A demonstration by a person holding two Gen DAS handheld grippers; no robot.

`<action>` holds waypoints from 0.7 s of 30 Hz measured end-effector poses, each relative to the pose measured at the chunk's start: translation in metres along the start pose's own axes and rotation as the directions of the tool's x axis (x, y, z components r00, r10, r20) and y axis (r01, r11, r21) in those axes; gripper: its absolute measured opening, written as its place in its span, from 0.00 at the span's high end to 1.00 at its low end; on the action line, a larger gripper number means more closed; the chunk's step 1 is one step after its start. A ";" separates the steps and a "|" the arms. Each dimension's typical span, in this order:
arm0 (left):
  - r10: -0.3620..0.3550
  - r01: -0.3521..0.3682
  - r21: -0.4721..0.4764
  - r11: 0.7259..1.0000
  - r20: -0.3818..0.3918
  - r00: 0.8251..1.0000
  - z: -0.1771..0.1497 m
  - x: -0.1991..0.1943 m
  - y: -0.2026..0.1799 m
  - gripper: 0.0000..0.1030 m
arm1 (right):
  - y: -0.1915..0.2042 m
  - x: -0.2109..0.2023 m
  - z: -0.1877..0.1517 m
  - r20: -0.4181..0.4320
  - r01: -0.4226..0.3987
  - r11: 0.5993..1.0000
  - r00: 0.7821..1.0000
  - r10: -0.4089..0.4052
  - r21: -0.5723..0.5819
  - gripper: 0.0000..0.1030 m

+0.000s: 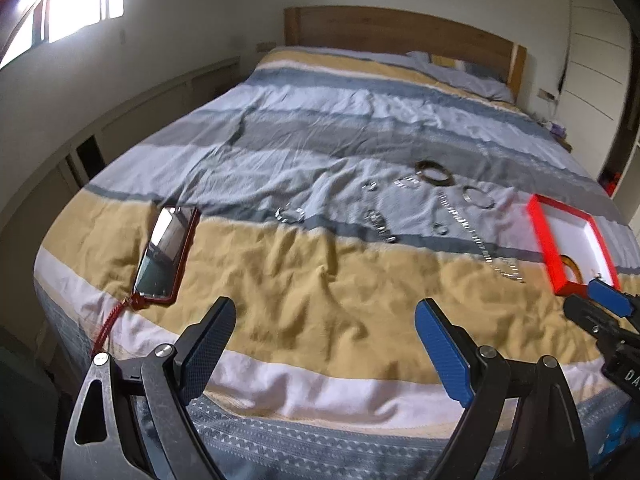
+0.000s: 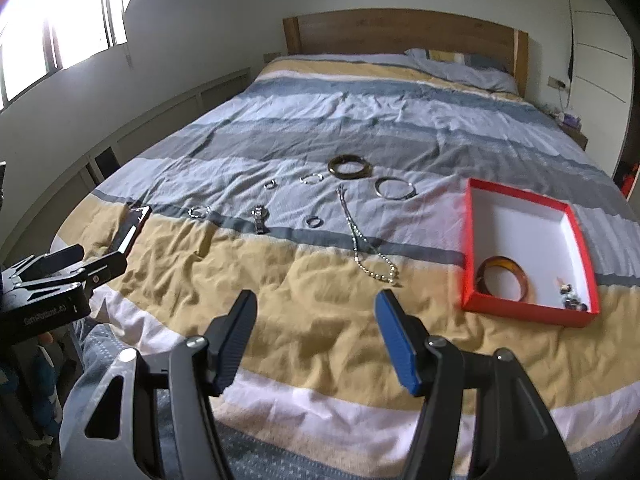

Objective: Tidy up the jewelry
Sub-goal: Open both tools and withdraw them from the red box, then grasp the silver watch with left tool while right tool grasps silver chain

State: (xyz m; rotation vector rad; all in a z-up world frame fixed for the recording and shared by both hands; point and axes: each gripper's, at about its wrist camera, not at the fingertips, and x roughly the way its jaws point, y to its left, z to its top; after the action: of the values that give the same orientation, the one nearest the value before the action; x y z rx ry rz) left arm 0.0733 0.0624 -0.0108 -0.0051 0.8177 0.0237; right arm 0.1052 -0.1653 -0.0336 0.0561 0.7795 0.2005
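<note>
Nearest, the left hand-held gripper [image 1: 324,320] stands wide open over the striped bed [image 2: 304,320], with nothing between its fingers. The right hand-held gripper [image 2: 316,314] is partly open and also empty. Beyond them a bead necklace [image 2: 362,240] lies stretched out, its long axis running away toward the headboard [image 2: 404,30], curling at the near end. To its right sits the red box [image 2: 468,240], holding an amber bangle [image 2: 504,278]. A watch [image 2: 259,220] also points lengthwise up the bed. Farther off lie a silver bangle [image 2: 395,189] and dark bangle [image 2: 350,166].
</note>
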 end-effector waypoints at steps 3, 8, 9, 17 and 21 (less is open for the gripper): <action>0.001 -0.003 -0.041 0.999 -0.035 0.999 -0.002 0.022 0.019 0.13 | -0.005 0.018 0.004 -0.019 -0.012 1.000 1.000 0.012 0.003 0.42; -0.026 0.020 -0.075 0.997 -0.077 0.997 0.001 0.056 0.042 0.13 | -0.017 0.054 0.014 -0.047 -0.025 1.000 0.999 0.026 0.018 0.42; -0.030 0.024 -0.078 0.997 -0.080 0.996 0.003 0.060 0.044 0.14 | -0.020 0.061 0.016 -0.052 -0.026 0.999 0.998 0.027 0.023 0.42; -0.128 0.121 -0.075 0.990 -0.099 0.987 0.031 0.103 0.038 0.20 | -0.038 0.103 0.031 -0.070 -0.035 0.998 0.997 0.038 0.043 0.42; -0.216 0.215 -0.023 0.976 -0.102 0.971 0.055 0.126 0.005 0.26 | -0.046 0.120 0.037 -0.077 -0.044 0.998 0.996 0.047 0.047 0.42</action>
State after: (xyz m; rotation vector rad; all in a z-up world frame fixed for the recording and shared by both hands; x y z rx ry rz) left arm 0.1989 0.0705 -0.0650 -0.1069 0.9179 -0.1788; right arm 0.2222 -0.1854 -0.0960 0.1092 0.8610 0.2293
